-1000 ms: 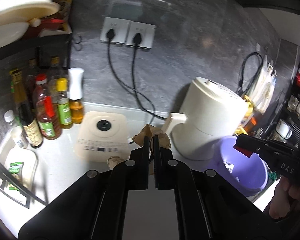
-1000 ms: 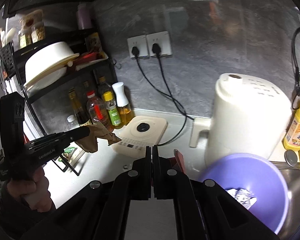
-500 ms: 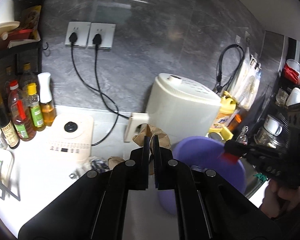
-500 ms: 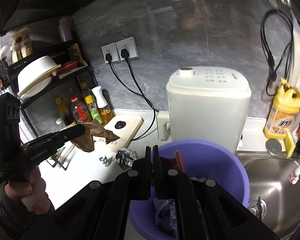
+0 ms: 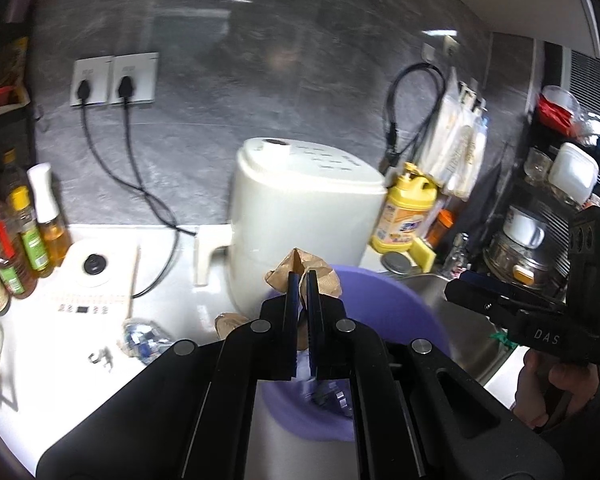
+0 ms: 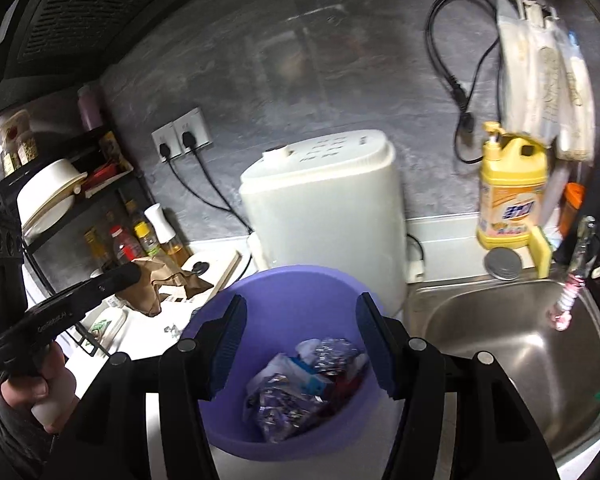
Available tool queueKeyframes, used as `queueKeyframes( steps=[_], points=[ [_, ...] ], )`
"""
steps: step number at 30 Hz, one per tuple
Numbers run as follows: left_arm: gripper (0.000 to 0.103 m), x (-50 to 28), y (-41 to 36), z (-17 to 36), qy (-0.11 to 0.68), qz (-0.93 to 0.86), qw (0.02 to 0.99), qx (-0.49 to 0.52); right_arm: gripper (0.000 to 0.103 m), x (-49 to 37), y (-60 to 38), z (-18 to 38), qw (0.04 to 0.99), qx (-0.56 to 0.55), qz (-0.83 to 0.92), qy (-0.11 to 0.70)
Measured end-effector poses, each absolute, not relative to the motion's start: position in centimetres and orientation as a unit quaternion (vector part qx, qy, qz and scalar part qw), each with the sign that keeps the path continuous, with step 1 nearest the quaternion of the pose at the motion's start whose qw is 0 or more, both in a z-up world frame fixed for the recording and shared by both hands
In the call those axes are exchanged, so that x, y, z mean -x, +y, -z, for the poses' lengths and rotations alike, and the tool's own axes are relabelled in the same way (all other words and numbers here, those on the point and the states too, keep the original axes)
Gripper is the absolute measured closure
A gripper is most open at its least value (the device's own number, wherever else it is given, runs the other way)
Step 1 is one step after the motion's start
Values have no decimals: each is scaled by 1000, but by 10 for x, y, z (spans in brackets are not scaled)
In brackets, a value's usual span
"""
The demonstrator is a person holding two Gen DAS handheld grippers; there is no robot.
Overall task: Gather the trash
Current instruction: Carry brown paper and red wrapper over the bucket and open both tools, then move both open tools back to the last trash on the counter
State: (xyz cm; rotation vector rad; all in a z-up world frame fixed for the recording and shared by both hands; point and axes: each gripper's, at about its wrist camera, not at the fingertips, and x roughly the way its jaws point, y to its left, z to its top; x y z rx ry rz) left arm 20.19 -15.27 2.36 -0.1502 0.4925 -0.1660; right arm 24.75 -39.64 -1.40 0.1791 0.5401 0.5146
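The right claw (image 6: 302,330) hangs over the purple bin (image 6: 227,300); its jaws have just been opening and stand apart with nothing between them, only the bin's heap of foil and plastic wrappers (image 6: 300,380) showing through the gap. The left claw (image 5: 299,280) is clamped together on a crumpled brown paper scrap (image 5: 320,270), which it holds up beside the bin's left rim, in front of the white appliance (image 5: 300,208). In the right wrist view that scrap (image 6: 159,280) appears outside the rim, above the desk (image 5: 47,344), not yet over the bin mouth. Judgement: the step in hand is dropping the paper into the bin. To do it well, the left claw should go rightward until the whole scrap hangs inside the rim line, then part fully; the paper is light and stiffly creased, so it may cling to a pad or catch the rim if released early. The right claw should clear the bin mouth so the two do not meet. More trash lies on the desk: a crinkled foil wrapper (image 5: 141,336) and a small dark fragment (image 5: 101,358) just left of it. Hard to read: the left wrist view is motion-blurred, its own claw body hides most of the bin, and the paper's lower part is cut off behind the pads. A second brown piece (image 5: 229,322) beside the claw may be the same scrap or separate; this cannot be told.
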Motion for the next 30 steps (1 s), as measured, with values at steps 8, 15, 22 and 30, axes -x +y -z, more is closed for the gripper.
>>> queueKeyframes(
  steps=[8,15,22,30],
  points=[
    [86,-223,-190,-20,266,119,955,56,42,-238,-430,12,935,-106,-218,258],
    [9,-217,-183,-25,255,84,962,44,31,-234,-432,13,935,-114,-211,261],
    [6,-206,-142,-23,266,35,962,47,7,-236,-403,8,937,-108,-215,254],
    [6,-192,-75,-12,283,-9,957,62,7,-238,-350,1,934,-106,-226,254]
  ],
)
